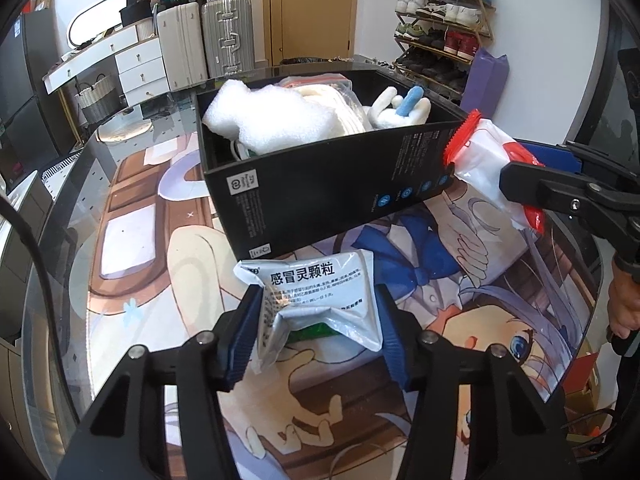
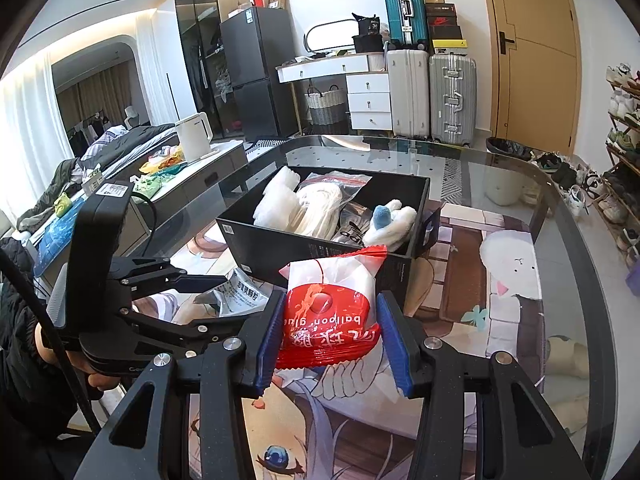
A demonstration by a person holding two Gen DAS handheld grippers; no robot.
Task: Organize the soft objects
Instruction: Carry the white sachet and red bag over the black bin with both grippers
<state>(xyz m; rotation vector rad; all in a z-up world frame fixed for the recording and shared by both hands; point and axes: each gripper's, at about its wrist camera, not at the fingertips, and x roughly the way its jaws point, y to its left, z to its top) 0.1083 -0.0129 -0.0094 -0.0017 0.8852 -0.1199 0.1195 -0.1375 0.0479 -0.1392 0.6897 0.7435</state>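
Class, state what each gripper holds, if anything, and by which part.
Left gripper: silver medicine sachet, pinched across its crumpled lower half. Right gripper: red-and-white packet, gripped by the two sides of its red end.

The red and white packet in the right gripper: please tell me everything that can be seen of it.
The red and white packet is a soft, glossy plastic pouch, puffy, with serrated red ends and a clear-white middle. Its red label reads "balloon glue", upside down in the right wrist view, above Chinese characters. The right gripper is shut on its sides and holds it in the air, just in front of the black box, not yet inside.
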